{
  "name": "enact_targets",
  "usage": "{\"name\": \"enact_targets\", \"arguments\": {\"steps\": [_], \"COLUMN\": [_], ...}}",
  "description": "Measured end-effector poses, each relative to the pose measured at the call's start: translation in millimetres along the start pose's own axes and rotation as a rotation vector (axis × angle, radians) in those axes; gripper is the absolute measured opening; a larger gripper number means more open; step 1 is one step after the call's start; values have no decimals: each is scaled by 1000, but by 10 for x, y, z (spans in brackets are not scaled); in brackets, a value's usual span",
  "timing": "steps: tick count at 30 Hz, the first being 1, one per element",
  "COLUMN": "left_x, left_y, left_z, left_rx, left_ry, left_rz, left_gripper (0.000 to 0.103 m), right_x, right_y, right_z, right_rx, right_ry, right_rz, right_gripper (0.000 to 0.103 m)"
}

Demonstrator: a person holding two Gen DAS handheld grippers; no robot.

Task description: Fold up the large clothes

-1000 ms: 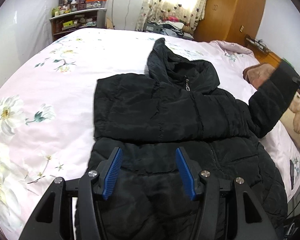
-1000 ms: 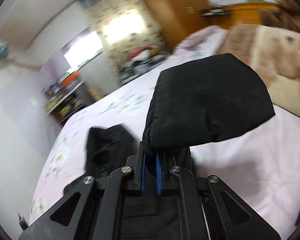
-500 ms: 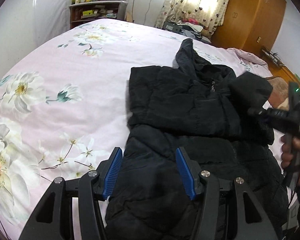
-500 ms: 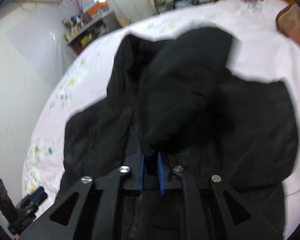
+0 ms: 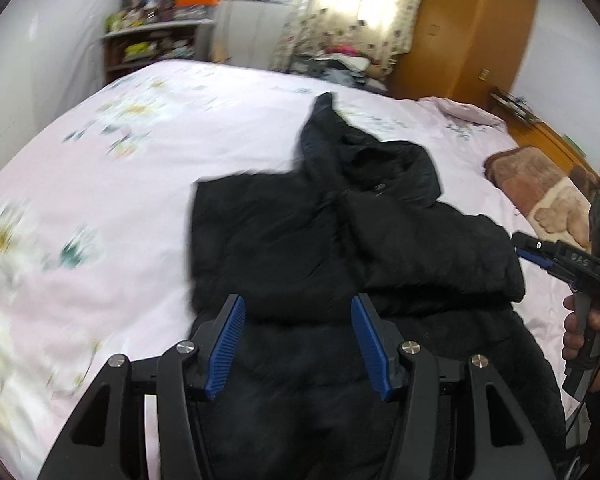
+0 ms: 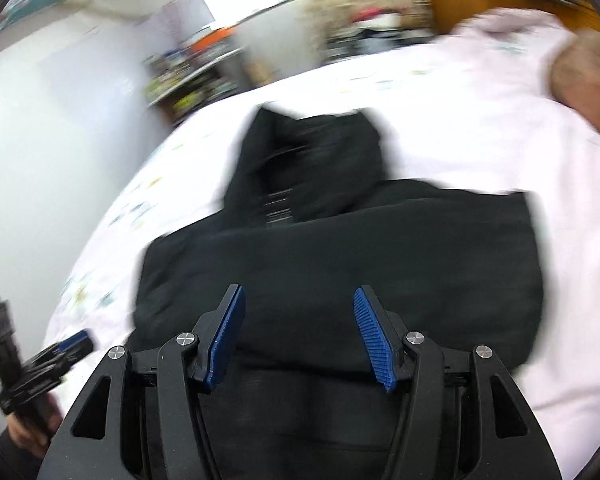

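The right sleeve (image 5: 432,256) has been released and laid across the black jacket (image 5: 284,240) on the bed (image 5: 100,200). Both grippers' jaws are held open, empty.

A bed (image 5: 100,208) with a pink floral sheet carries a black hooded jacket (image 5: 340,240), with a brown blanket (image 5: 540,188) near its right.

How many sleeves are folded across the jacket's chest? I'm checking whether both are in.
2. One sleeve lies across the chest from the left side of the jacket; the other sleeve lies across from the right, beside it. Both grippers are open and hold nothing.
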State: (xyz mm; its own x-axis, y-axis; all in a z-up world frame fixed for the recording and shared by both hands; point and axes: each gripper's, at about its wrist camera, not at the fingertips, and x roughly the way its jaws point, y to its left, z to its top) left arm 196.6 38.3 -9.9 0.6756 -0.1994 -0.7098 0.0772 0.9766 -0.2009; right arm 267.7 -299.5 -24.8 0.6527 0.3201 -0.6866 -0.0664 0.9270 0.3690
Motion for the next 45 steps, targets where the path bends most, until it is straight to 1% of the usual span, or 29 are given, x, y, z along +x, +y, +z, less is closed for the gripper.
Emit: {"name": "enact_targets", "arguments": {"steps": [2,3,5,7,9,10,11,13,14,15,17,20,22,24,25,26,28,30,31,32,34,35,37,38,42,45], "left_x": [121,180,365,580,835,993,1178,1397,1454,1467,1491,1515,1437,1292,1209,1097,1018,1086,1197,1343,1643,1722,1797,1816,1882,1808], "left_y": [-192,-280,-475,-613,-693,-712,-704,-633,-580,-565,-589,-613,-631,-622,-617,-630,-685,-726,-750,-749,-686,-663,-626,-612,-619,-618], "left_z": [156,228,377,461,486,460,403,288,230,202,158,120,146,238,295,377,541,695,741,750,687,630,526,483,450,505], "left_rx": [32,45,70,88,103,108,113,112,101,135,161,170,170,151,146,152,168,184,200,207,206,212,231,230,226,234], "left_ry": [-13,-21,-28,-22,12,47,93,142,144,160,150,154,165,176,157,120,67,41,48,80,153,162,147,140,142,144], "left_rz": [-31,-47,-69,-88,-55,-39,-15,23,18,4,25,45,54,35,16,-2,0,17,41,61,87,88,84,80,80,81], "left_gripper": [58,58,58,58,56,49,46,46,46,46,46,46,45,44,44,44,44,44,44,44,45,45,46,46,46,46], "right_x": [-75,-114,-116,-106,65,179,269,413,492,533,621,712,644,475,378,253,116,158,220,327,591,749,1006,1053,1138,1069], "right_y": [-371,-565,-803,-957,-1008,-1010,-1022,-973,-968,-961,-961,-946,-961,-928,-916,-875,-779,-703,-672,-644,-655,-662,-676,-671,-672,-653], "right_z": [14,17,20,-1,-44,-78,-120,-186,-232,-258,-271,-285,-242,-158,-124,-55,114,286,356,431,492,496,438,378,313,346], "right_rx": [61,84,110,131,123,117,105,91,94,93,72,47,58,58,57,48,21,1,-10,-26,-38,-42,-68,-83,-104,-104], "right_ry": [-18,-28,-22,-14,24,54,83,106,113,116,127,134,136,118,94,55,0,-9,-6,7,66,101,155,163,166,166], "right_rz": [-89,-145,-205,-218,-230,-230,-235,-252,-246,-246,-264,-277,-280,-286,-280,-262,-256,-248,-250,-253,-267,-278,-285,-294,-318,-326], "right_gripper": [57,48,35,34,34,34,34,34,33,33,33,33,33,34,34,34,34,34,34,34,34,34,33,33,33,33]}}
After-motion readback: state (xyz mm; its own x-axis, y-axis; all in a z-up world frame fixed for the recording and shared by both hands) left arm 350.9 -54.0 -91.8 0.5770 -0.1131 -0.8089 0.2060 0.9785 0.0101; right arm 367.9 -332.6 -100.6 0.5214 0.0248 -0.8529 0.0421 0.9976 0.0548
